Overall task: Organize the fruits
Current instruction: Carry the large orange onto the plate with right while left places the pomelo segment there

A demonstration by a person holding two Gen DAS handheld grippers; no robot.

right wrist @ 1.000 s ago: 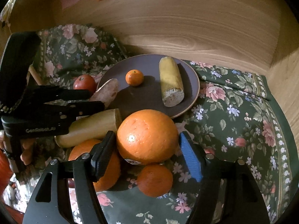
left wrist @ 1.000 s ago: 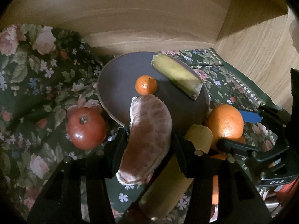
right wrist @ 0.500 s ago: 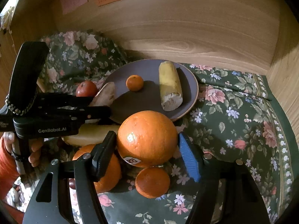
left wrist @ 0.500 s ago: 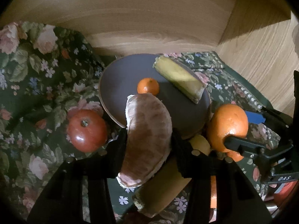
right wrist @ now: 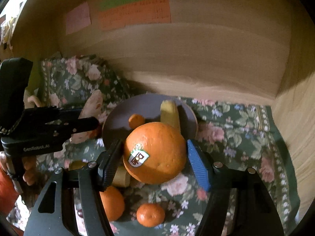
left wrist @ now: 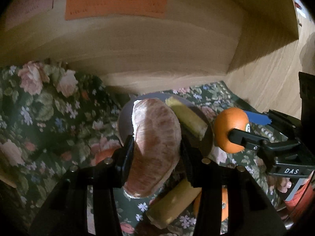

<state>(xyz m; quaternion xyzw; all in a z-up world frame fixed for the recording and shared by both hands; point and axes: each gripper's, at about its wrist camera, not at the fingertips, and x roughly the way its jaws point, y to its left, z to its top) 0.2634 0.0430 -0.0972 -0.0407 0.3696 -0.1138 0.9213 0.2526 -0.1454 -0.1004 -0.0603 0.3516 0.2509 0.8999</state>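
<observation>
**Two grippers, each closed on a citrus fruit above a floral cloth**

Two fruits are held off the surface. The left gripper (left wrist: pixel 156 154) clamps a peeled pomelo segment (left wrist: pixel 155 147) between its black fingers, and the right gripper (right wrist: pixel 153 157) is closed on a large stickered orange (right wrist: pixel 155 153), one finger black and the other blue.

Below them a dark green floral tablecloth (right wrist: pixel 236 137) covers the surface. On it, nearest the right camera, lie a small mandarin (right wrist: pixel 150 214), another orange (right wrist: pixel 112 202) and a yellow banana piece (left wrist: pixel 173 202).

Further back sits a grey-purple plate (right wrist: pixel 118 122) carrying a second banana piece (right wrist: pixel 170 112) and a tiny mandarin (right wrist: pixel 135 121).

Beyond the plate rises a light wooden back panel (right wrist: pixel 196 59), meeting a wooden side wall (left wrist: pixel 265 74) on the right. Pink (right wrist: pixel 77 18), green (right wrist: pixel 124 0) and orange paper notes (right wrist: pixel 135 13) are stuck high on the panel; their writing is too blurred to read.
</observation>
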